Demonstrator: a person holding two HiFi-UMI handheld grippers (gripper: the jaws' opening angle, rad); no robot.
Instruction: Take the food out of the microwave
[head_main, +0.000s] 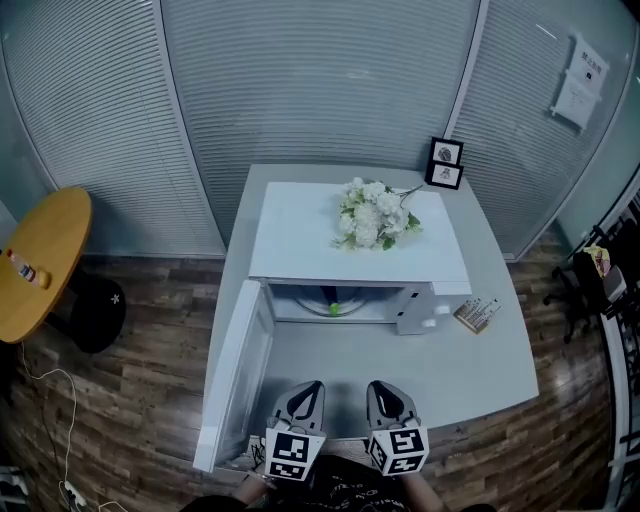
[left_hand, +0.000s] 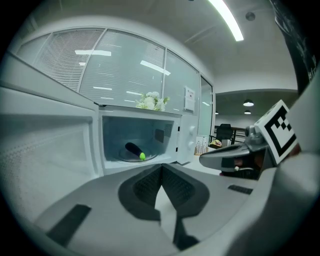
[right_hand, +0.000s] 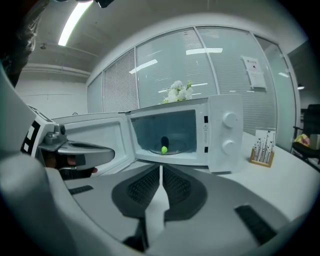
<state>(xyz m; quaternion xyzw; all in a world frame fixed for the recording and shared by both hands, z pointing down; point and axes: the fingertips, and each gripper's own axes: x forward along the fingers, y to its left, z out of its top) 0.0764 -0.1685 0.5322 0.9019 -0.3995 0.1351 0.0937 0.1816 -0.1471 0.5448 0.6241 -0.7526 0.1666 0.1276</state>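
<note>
At 6 o'clock in the head view, the left gripper (left_hand: 161, 169) and right gripper (right_hand: 160, 169) sit side by side over the near edge of the table (head_main: 400, 360). Each has its jaws pressed together with nothing between them. Ahead at 12 o'clock stands the microwave (head_main: 300, 230), its door (head_main: 235, 375) swung wide toward 8 o'clock, just beside the left gripper. Inside, the food (left_hand: 134, 149), a dark eggplant-like piece with a green tip, lies on the turntable with the green end toward the opening, well apart from both grippers. Flowers (head_main: 375, 215) rest on the microwave's roof. The step in hand looks like the approach: the door is open and the food is not yet reached. The next move likely calls for one gripper to spread its jaws, enter the cavity clear of the door, and close across the dark body rather than the small tip.
</note>
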